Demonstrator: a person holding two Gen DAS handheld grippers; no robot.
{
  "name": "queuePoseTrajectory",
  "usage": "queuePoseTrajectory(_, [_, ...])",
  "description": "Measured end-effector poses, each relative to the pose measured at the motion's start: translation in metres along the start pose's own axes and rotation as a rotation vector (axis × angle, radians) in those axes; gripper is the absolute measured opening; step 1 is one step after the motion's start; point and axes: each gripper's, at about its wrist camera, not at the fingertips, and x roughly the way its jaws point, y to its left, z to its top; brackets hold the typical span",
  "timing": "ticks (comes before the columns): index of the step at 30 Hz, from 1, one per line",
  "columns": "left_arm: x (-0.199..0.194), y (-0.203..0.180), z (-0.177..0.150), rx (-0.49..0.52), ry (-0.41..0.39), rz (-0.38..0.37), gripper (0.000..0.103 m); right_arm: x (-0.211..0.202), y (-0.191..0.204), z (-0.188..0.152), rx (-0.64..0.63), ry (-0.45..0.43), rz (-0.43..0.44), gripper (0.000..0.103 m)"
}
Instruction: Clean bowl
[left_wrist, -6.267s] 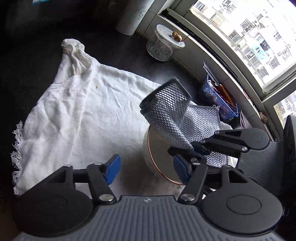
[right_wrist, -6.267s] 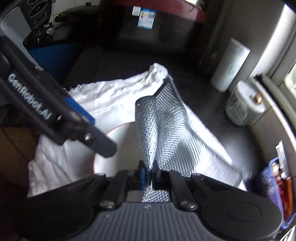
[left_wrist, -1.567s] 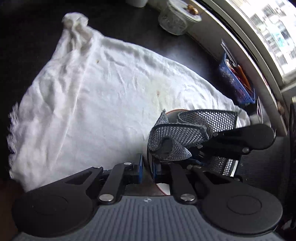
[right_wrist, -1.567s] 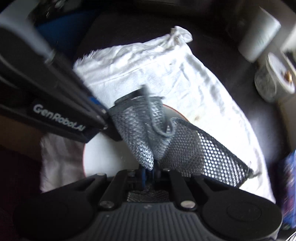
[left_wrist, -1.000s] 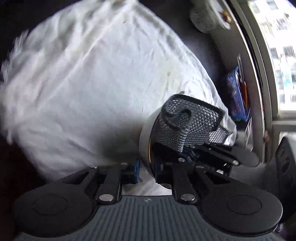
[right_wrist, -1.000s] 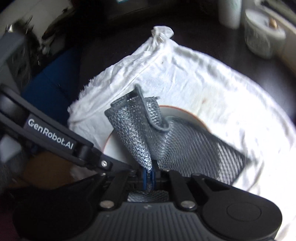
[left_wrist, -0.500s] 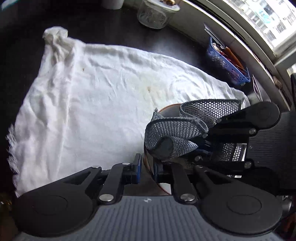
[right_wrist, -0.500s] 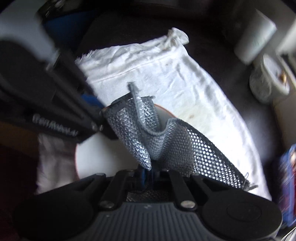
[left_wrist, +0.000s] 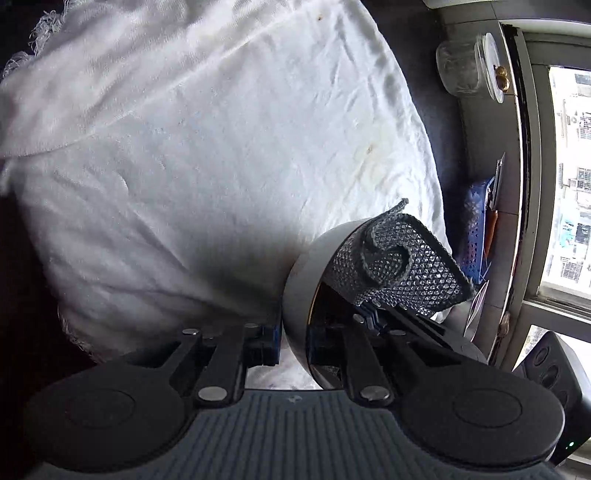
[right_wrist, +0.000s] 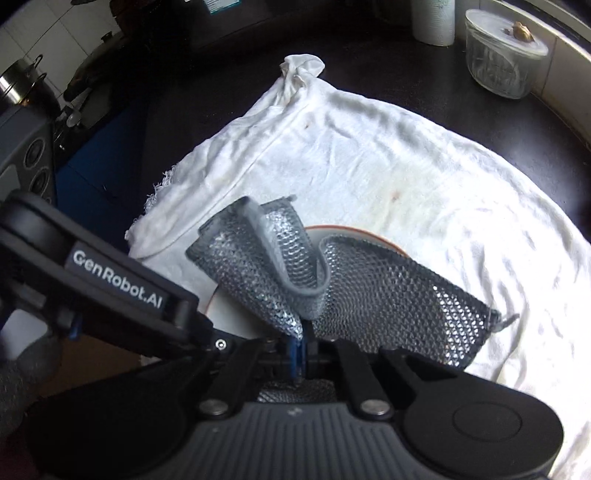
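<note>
White towel (left_wrist: 207, 155) covers the dark bench (right_wrist: 388, 62), and on it sits the bowl (left_wrist: 301, 295), tipped, its rim clamped in the left claw (left_wrist: 293, 343). Inside the bowl, the right claw (right_wrist: 301, 350) pinches the mesh scrubbing cloth (right_wrist: 354, 291).

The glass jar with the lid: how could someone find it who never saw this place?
Start at the white cloth spread on the dark counter. Beyond its far right edge stands the glass jar, beside a paper towel roll. Unlike the opaque white roll, it is see-through, with a small golden knob on its lid.
</note>
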Motion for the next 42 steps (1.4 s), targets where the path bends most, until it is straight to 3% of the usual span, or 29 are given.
queuePoseTrajectory(1, [-0.001,-0.005,0.000,0.049,-0.003,0.017,0.013,-0.001,0.003,0.000,-0.032,0.002,-0.019,0.005])
queuePoseTrajectory(4, [-0.011,-0.048,-0.007,0.439,-0.118,0.191,0.013,-0.007,0.011,-0.001,-0.158,0.003,-0.115,0.005])
queuePoseTrajectory(7, [-0.015,-0.077,-0.011,0.712,-0.196,0.298,0.013,-0.009,0.017,0.000,-0.306,-0.002,-0.204,0.005])
queuePoseTrajectory(14, [-0.005,-0.087,-0.019,0.891,-0.157,0.360,0.013,0.004,0.049,-0.018,-0.698,0.019,-0.349,0.005])
queuePoseTrajectory(16, [-0.002,-0.083,-0.021,0.872,-0.139,0.351,0.013,0.009,0.052,-0.024,-0.752,0.046,-0.360,0.005])
queuePoseTrajectory(19, [-0.001,-0.075,-0.022,0.796,-0.129,0.318,0.012,0.012,0.052,-0.018,-0.730,0.089,-0.331,0.005])
queuePoseTrajectory(22, [-0.005,-0.064,-0.018,0.651,-0.115,0.261,0.012,0.011,0.048,-0.011,-0.652,0.126,-0.271,0.008])
queuePoseTrajectory(27, [-0.007,-0.027,-0.001,0.242,-0.036,0.107,0.012,0.004,0.028,0.000,-0.360,0.120,-0.108,0.008])
queuePoseTrajectory(32, [-0.004,0.009,-0.002,-0.084,0.025,-0.021,0.012,0.003,0.015,-0.003,-0.124,0.076,0.011,0.008])
queuePoseTrajectory(33, [-0.003,0.011,-0.004,-0.107,0.032,-0.031,0.011,0.003,0.013,-0.003,-0.095,0.065,0.018,0.008])
queuePoseTrajectory(36, [0.000,0.011,-0.006,-0.108,0.039,-0.044,0.011,0.004,0.011,-0.004,-0.094,0.046,0.026,0.007])
queuePoseTrajectory(39, [-0.002,-0.012,-0.005,0.108,0.025,0.037,0.014,0.002,0.014,-0.007,-0.156,0.041,-0.020,0.007])
queuePoseTrajectory(42, [-0.012,-0.049,-0.013,0.460,-0.096,0.204,0.014,-0.009,0.022,-0.008,-0.236,0.016,-0.125,0.007])
